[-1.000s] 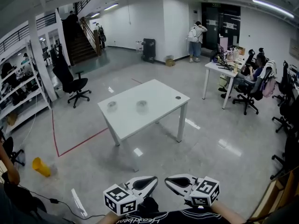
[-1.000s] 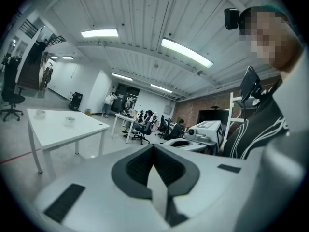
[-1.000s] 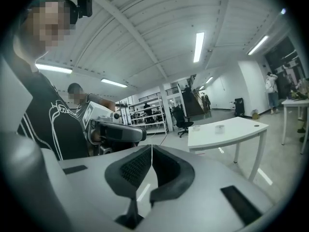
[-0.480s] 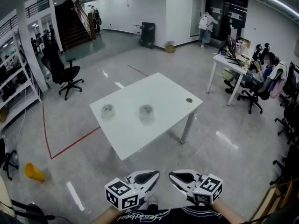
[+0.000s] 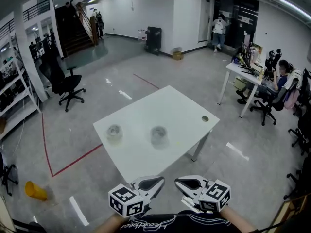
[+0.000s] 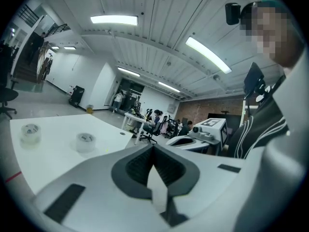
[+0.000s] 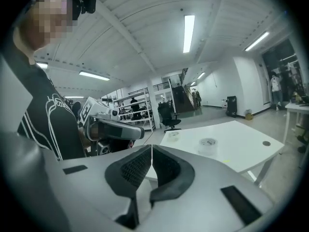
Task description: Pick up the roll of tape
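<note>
**Layout.** Two translucent rolls of tape are laid flat, core upward, on a white table (image 5: 170,106) ahead of the person. The left roll of tape (image 5: 114,132) and the right roll of tape (image 5: 159,134) are set well apart on the near-left half of the top. Laid flat like this, each is judged stable and open to a grip across its wall from above or from the near side. The task names only one roll, and it cannot be told which is meant. A cable hole (image 5: 205,119) is set at the right edge of the table. An office chair (image 5: 62,84) stands far to the left on the floor.

**Gripper position.** The left gripper (image 5: 158,182) and the right gripper (image 5: 180,182) are held side by side, low and close to the body, pointing toward the table. Both are short of its near edge and well apart from either roll. This is judged to be a carrying posture, since the table has not yet been reached.

**Jaws.** In the left gripper view the pads are seen meeting at their tips, with nothing between them. In the right gripper view the pads are likewise pressed together and empty. Both rolls are seen beyond the jaws in each gripper view. Nothing is touched by either gripper. The jaws of the chosen gripper are judged to need widening before a roll can be taken.
</note>
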The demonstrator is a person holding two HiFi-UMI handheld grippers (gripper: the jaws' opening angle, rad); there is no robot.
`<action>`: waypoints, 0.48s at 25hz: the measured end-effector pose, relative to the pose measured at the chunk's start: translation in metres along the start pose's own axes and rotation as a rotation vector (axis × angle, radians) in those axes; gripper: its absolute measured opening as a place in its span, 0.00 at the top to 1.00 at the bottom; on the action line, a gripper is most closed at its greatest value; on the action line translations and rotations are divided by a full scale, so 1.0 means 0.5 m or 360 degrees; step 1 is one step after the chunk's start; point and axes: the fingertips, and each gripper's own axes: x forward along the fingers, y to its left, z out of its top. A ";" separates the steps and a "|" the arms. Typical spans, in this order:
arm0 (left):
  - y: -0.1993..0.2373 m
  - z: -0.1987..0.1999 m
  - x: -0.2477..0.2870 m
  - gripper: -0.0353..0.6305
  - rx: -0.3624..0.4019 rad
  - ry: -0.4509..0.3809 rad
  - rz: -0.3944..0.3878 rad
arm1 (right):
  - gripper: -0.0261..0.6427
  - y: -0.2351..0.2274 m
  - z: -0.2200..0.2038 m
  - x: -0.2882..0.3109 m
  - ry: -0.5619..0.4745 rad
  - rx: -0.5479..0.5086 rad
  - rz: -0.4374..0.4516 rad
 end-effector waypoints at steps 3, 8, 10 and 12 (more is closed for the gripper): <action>0.029 0.006 0.011 0.94 -0.0002 -0.0014 0.0013 | 0.94 -0.029 0.008 0.019 -0.0009 -0.0005 0.0019; 0.089 0.013 0.033 0.94 -0.0042 0.0002 0.0077 | 0.94 -0.072 0.016 0.059 0.0013 -0.0040 0.0074; 0.113 0.022 0.048 0.94 -0.0055 0.0006 0.0103 | 0.94 -0.099 0.019 0.074 0.0029 -0.0048 0.0089; 0.139 0.034 0.068 0.94 -0.0063 0.0018 0.0133 | 0.94 -0.130 0.025 0.088 0.0021 -0.0020 0.0114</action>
